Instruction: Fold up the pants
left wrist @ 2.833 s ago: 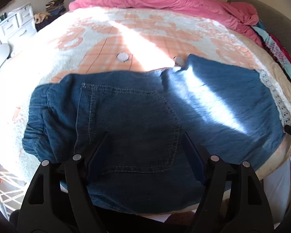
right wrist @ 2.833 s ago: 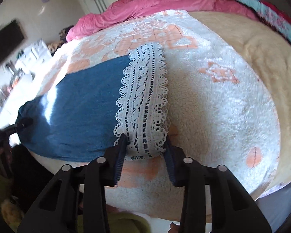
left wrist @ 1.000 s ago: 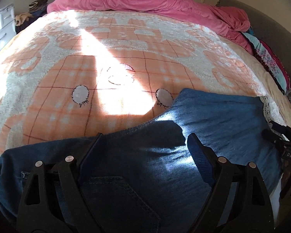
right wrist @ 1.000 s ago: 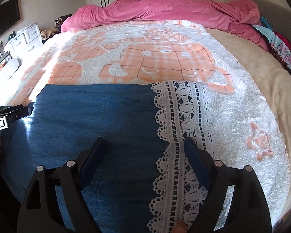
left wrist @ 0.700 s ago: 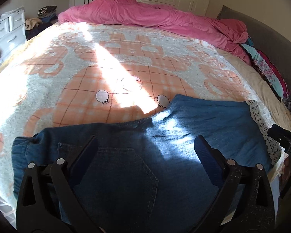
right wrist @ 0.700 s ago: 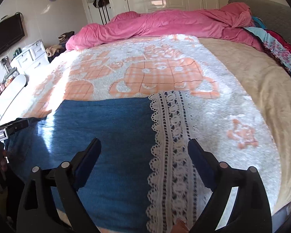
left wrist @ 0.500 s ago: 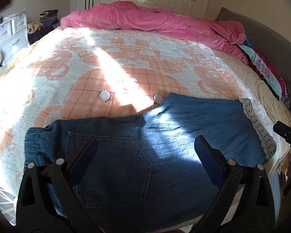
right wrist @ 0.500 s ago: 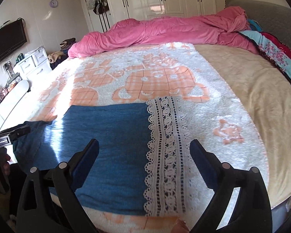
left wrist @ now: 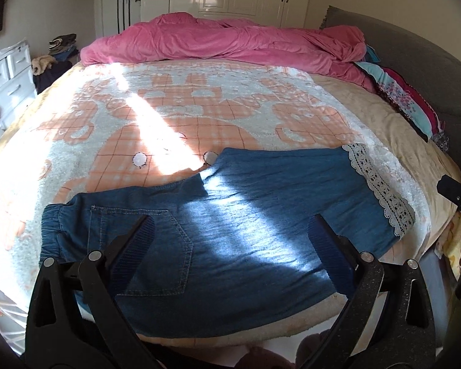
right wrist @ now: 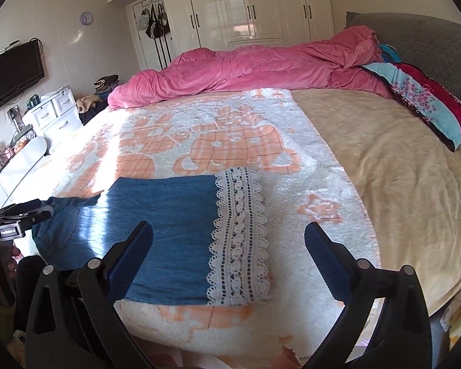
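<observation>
Pants [left wrist: 230, 246] near edge behind left gripper [left wrist: 230, 246]; dresser [right wrist: 55, 113] clutter possibly bottles

Blue denim pants [left wrist: 230, 230], white lace hem [right wrist: 239, 240], pink duvet [left wrist: 230, 43]

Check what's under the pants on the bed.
The pants lie flat on the orange-and-white blanket, which shows all around them and at the near edge below. The patch directly beneath is covered by denim, so anything there cannot be seen. The lace hem rests on the blanket too.
</observation>
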Motion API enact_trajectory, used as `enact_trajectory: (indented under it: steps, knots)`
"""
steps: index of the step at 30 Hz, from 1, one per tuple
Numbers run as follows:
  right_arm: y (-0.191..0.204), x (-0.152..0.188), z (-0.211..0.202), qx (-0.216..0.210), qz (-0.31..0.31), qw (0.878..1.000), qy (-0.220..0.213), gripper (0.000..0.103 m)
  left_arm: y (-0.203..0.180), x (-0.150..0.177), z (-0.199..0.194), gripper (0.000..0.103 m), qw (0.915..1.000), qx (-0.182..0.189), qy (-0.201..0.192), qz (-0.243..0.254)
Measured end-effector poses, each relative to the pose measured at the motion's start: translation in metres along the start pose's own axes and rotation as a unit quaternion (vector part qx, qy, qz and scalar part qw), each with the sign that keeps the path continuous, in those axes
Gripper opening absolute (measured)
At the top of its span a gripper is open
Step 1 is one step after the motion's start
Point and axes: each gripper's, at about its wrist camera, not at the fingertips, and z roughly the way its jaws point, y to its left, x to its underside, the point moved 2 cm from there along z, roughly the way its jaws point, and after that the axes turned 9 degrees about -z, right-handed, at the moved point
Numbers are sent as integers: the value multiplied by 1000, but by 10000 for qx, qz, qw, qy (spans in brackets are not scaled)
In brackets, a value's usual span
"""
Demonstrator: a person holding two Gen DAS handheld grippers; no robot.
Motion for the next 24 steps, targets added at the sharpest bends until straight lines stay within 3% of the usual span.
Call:
enact_trajectory:
  steps: [13,21,24]
  knots:
    - [-25,37,-14,66,259,9995,188,98,-51,40,30,93,9968,134,504,606]
    - [-22,58,3,-108,344,9982,473,98,-46,69,71,93,9912,-158,1103,718]
    - [-18,64,10,-206,337,9976,571,98,-45,71,69,93,9916,-86,1101,680]
